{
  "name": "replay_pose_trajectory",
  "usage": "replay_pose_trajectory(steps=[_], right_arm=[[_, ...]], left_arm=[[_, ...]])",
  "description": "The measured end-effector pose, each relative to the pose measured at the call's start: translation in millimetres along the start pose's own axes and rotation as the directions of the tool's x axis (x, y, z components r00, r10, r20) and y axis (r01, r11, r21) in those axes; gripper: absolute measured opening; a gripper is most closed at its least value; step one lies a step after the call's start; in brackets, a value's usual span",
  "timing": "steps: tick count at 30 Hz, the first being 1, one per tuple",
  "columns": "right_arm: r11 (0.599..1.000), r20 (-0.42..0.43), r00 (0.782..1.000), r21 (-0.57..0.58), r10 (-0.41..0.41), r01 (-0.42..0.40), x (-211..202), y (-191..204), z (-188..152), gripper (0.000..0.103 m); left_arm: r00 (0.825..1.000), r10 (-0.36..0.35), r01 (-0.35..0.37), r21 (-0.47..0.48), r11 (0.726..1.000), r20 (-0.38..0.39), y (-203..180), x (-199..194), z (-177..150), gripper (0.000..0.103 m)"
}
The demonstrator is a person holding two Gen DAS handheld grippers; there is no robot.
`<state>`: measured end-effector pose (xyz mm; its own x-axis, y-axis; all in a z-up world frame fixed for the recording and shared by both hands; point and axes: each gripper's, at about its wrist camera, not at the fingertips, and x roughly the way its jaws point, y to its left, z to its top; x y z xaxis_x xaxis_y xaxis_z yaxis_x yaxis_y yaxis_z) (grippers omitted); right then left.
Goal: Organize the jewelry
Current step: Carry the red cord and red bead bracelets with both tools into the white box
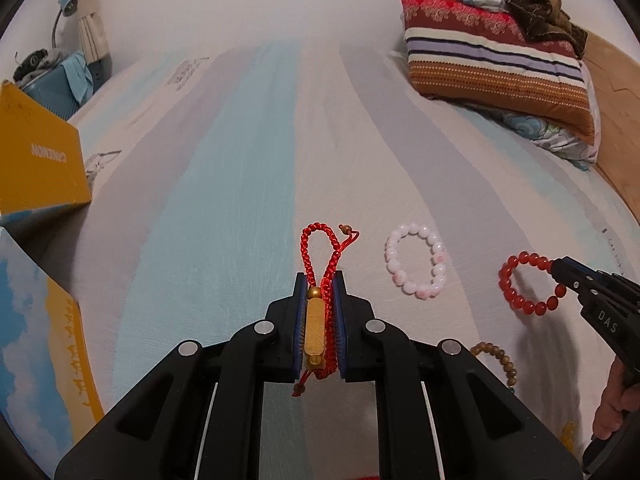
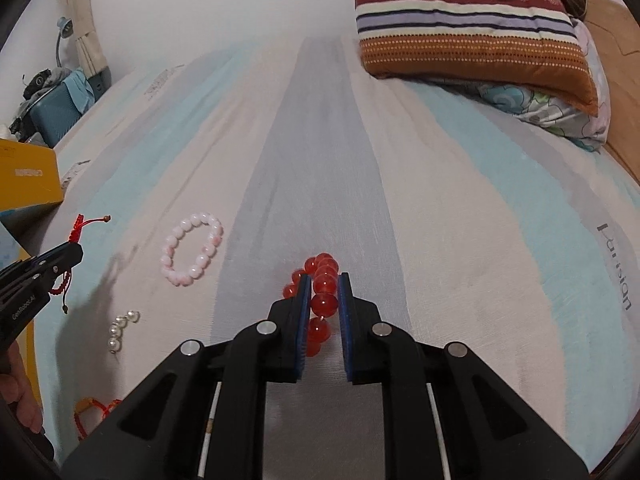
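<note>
My left gripper is shut on a red braided cord bracelet with a gold bar charm, lifted above the bed sheet; its loop sticks out past the fingertips. My right gripper is shut on a red bead bracelet, also lifted. Seen from the left wrist, the red bead bracelet hangs from the right gripper at the right. Seen from the right wrist, the left gripper holds the red cord bracelet at the left. A pink bead bracelet lies on the sheet between them.
A brown wooden bead bracelet lies near my right hand. A short pearl strand and another red cord piece lie at lower left. A yellow box stands at the left. Striped pillows lie at the far right of the bed.
</note>
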<state>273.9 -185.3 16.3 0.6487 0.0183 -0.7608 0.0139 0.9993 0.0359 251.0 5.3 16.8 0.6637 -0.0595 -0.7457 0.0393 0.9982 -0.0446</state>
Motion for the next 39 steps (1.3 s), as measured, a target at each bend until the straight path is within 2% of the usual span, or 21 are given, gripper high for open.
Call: replay_pose_trajectory(steps=[11, 25, 30, 39], right_arm=[[1.0, 0.033, 0.999, -0.015, 0.019, -0.018, -25, 8, 2, 0.013], [1.0, 0.055, 0.998, -0.024, 0.019, -0.018, -79, 22, 6, 0.013], [0.999, 0.051, 0.998, -0.038, 0.021, -0.019, -98, 29, 15, 0.013], [0.995, 0.089, 0.995, -0.088, 0.046, -0.038, -138, 68, 33, 0.013]], left_arm=[[1.0, 0.005, -0.005, 0.007, 1.0, 0.011, -2, -26, 1, 0.011], [0.999, 0.041, -0.042, 0.011, 0.999, 0.027, 20, -89, -4, 0.012], [0.997, 0.062, -0.062, -0.009, 0.998, 0.035, 42, -120, -3, 0.012], [0.988, 0.14, -0.135, -0.077, 0.988, 0.066, 103, -177, -5, 0.012]])
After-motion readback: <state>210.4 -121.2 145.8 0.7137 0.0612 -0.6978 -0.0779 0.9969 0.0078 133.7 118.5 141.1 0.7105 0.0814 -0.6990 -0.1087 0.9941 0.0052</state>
